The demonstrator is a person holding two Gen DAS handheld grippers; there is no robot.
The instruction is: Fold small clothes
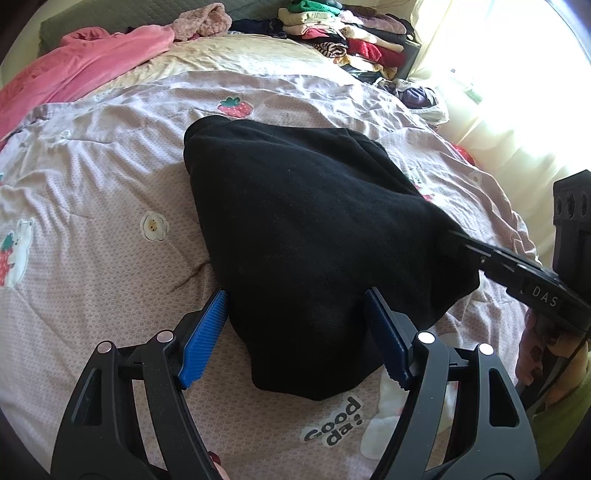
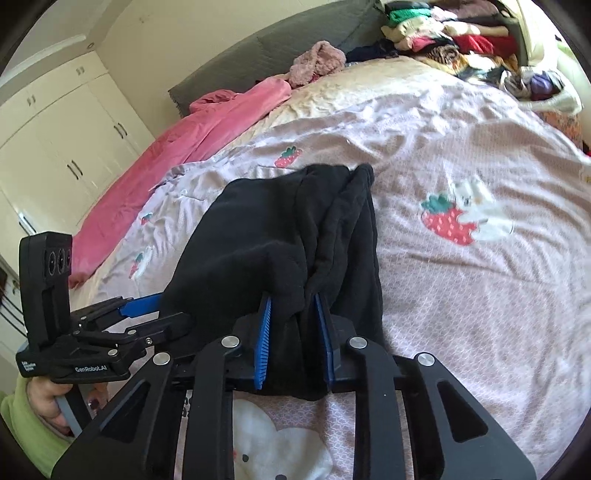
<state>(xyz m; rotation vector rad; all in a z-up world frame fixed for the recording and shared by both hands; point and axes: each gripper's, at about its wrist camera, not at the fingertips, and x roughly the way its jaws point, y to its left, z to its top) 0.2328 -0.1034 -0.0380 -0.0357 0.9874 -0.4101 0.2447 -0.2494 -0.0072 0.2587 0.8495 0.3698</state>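
A small black garment [image 1: 314,229] lies on the pink patterned bed cover [image 1: 92,184], bunched and partly lifted. My left gripper [image 1: 295,306] is open, its blue pads [image 1: 207,332] on either side of the garment's near edge. My right gripper [image 2: 293,306] is shut on a fold of the black garment [image 2: 288,236], pinched between its blue pads [image 2: 264,332]. In the left wrist view the right gripper's fingers [image 1: 517,266] reach in from the right and disappear into the cloth. The left gripper's body [image 2: 110,332] shows at the left of the right wrist view.
A pink blanket [image 1: 74,70] lies along the far left of the bed. A pile of folded clothes [image 1: 351,33] sits at the head of the bed. A bright curtained window [image 1: 517,92] is on the right. White wardrobes [image 2: 55,129] stand beyond the bed.
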